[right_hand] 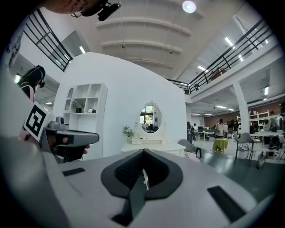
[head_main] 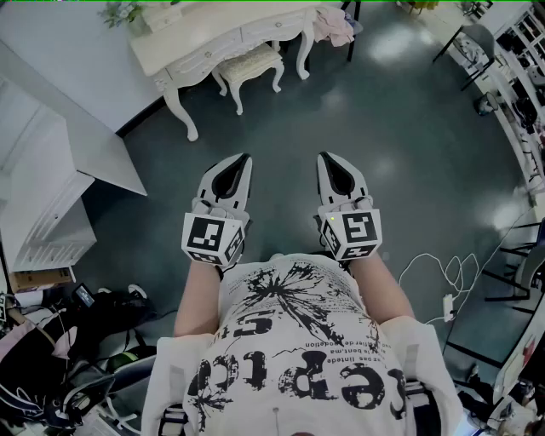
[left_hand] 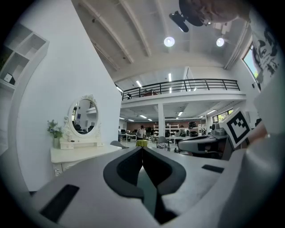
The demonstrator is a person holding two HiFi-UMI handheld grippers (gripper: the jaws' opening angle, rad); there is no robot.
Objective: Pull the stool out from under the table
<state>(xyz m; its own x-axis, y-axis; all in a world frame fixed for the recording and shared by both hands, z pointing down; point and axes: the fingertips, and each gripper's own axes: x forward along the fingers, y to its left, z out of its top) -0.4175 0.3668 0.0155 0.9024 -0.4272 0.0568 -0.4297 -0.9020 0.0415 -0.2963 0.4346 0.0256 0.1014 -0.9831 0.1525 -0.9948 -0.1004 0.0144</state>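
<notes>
A cream stool [head_main: 248, 63] with a padded top stands tucked between the legs of a white dressing table [head_main: 213, 38] at the far side of the dark floor. Both grippers hang at waist height, well short of the table and pointing toward it. My left gripper [head_main: 243, 159] is shut with nothing in it, and so is my right gripper [head_main: 324, 157]. In the left gripper view the shut jaws [left_hand: 142, 148] point past the dressing table [left_hand: 75, 153] and its oval mirror [left_hand: 83, 116]. In the right gripper view the gripper [right_hand: 143, 151] hides the stool; the table [right_hand: 153, 146] shows behind it.
A white shelf unit [head_main: 51, 196] stands along the left wall. Bags and cables lie at the lower left. A white power strip with cord [head_main: 447, 302] lies on the floor to the right. A dark chair [head_main: 477, 43] and racks fill the right side. A pink cloth [head_main: 336, 25] hangs off the table's right end.
</notes>
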